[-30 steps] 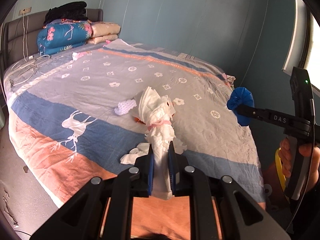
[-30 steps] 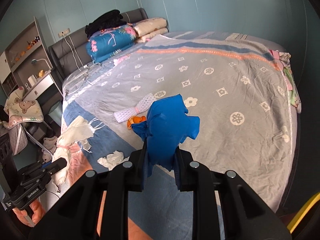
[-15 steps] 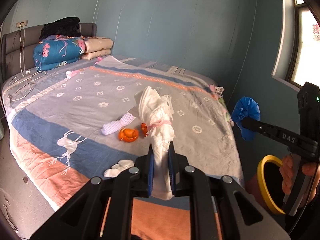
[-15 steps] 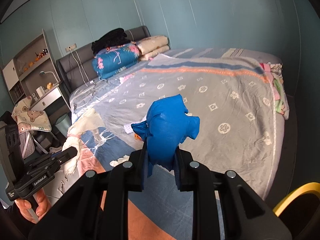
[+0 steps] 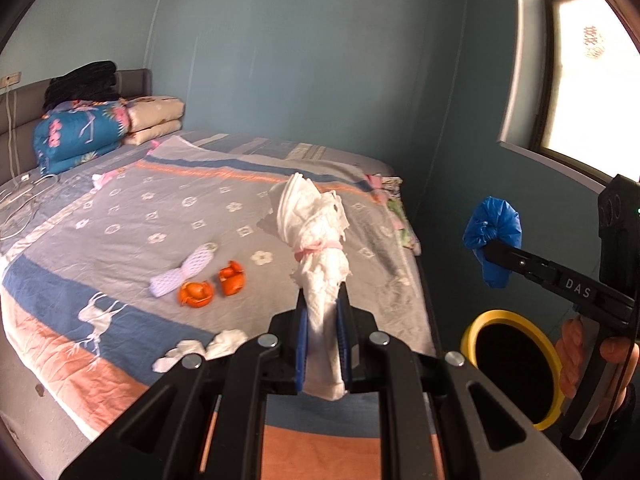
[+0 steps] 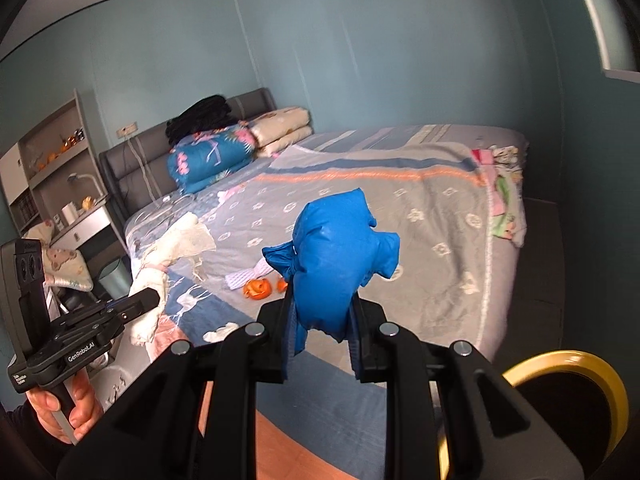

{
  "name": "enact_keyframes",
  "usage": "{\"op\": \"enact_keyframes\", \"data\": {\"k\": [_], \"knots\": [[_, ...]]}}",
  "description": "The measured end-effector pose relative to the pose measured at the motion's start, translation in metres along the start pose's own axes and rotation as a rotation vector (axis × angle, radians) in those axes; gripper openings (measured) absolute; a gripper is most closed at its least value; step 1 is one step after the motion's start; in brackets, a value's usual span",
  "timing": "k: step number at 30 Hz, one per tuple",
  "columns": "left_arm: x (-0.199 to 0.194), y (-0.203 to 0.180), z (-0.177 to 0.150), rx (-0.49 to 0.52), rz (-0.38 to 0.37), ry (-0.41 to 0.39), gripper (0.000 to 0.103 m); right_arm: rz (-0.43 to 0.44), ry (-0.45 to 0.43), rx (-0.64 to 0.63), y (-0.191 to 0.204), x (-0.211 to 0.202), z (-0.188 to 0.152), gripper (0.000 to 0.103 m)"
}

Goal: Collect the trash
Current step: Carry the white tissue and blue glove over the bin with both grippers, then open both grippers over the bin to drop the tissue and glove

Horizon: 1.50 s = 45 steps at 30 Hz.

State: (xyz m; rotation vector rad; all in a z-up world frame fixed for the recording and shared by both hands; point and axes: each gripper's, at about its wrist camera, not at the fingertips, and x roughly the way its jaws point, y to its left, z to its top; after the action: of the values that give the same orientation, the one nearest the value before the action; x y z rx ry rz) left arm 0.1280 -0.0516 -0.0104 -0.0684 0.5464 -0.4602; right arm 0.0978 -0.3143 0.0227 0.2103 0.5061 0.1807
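While both hands hold trash, the bin waits low at about 4 o'clock from the left gripper, by the bed. That gripper pinches a white wad standing tall. The right gripper is nearer the bin and squeezes a blue bag. Orange peels and tissues lie on the bed.

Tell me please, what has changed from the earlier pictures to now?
Both grippers rose and drew back from the bed, toward the yellow-rimmed bin. Left gripper still clamps the white bundle; right gripper still clamps the blue bag. Orange peels stayed put.
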Motion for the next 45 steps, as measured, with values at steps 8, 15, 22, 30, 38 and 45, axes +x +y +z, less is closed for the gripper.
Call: {"op": "enact_keyframes", "data": {"k": [8, 15, 22, 30, 38, 45], "knots": [[0.017, -0.044, 0.006, 0.034, -0.081, 0.020, 0.012, -0.058, -0.047, 0.061, -0.037, -0.046, -0.001, 0.021], [0.032, -0.089, 0.003, 0.091, -0.155, 0.044, 0.012, -0.136, -0.091, 0.106, -0.070, -0.084, -0.010, 0.021], [0.051, -0.120, -0.002, 0.106, -0.224, 0.080, 0.012, -0.205, -0.112, 0.161, -0.109, -0.108, -0.021, 0.021], [0.077, -0.161, -0.013, 0.157, -0.291, 0.141, 0.012, -0.276, -0.113, 0.200, -0.142, -0.127, -0.032, 0.022], [0.101, -0.201, -0.032, 0.205, -0.354, 0.220, 0.012, -0.319, -0.094, 0.252, -0.178, -0.136, -0.044, 0.022], [0.123, -0.230, -0.049, 0.254, -0.386, 0.295, 0.012, -0.309, -0.059, 0.295, -0.205, -0.136, -0.059, 0.022]]}}
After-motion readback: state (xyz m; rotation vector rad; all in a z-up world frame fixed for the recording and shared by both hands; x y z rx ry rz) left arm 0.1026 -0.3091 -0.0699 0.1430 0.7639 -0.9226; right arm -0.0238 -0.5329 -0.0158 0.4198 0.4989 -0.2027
